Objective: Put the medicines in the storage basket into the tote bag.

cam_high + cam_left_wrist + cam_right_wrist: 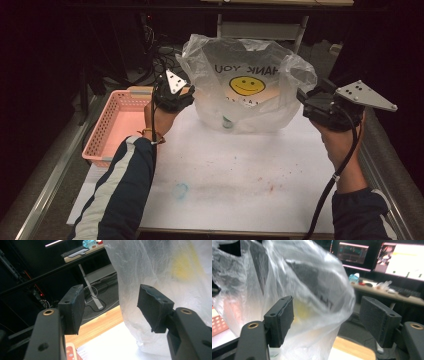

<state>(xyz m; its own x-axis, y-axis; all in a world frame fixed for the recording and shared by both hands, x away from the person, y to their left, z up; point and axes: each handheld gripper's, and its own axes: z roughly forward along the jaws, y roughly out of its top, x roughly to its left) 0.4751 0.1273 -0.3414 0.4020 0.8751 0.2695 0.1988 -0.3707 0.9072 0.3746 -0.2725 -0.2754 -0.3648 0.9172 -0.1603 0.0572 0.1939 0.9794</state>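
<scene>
A clear plastic bag (247,85) with a yellow smiley face and mirrored "THANK YOU" print stands puffed up at the back middle of the white table (235,175). A small greenish object (227,122) shows dimly through its bottom. My left gripper (172,97) is at the bag's left side. In the left gripper view it (110,310) is open, with the bag (160,272) just behind its right pad. My right gripper (312,102) is at the bag's right edge. It (327,320) is open, with a fold of the bag (312,290) lying between its jaws.
A pink perforated basket (120,120) sits at the table's left side, beside my left hand. A wooden board (100,325) lies behind the bag. A faint blue ring stain (181,190) marks the table's front. Metal rails run along both sides; desks with monitors (397,257) stand farther off.
</scene>
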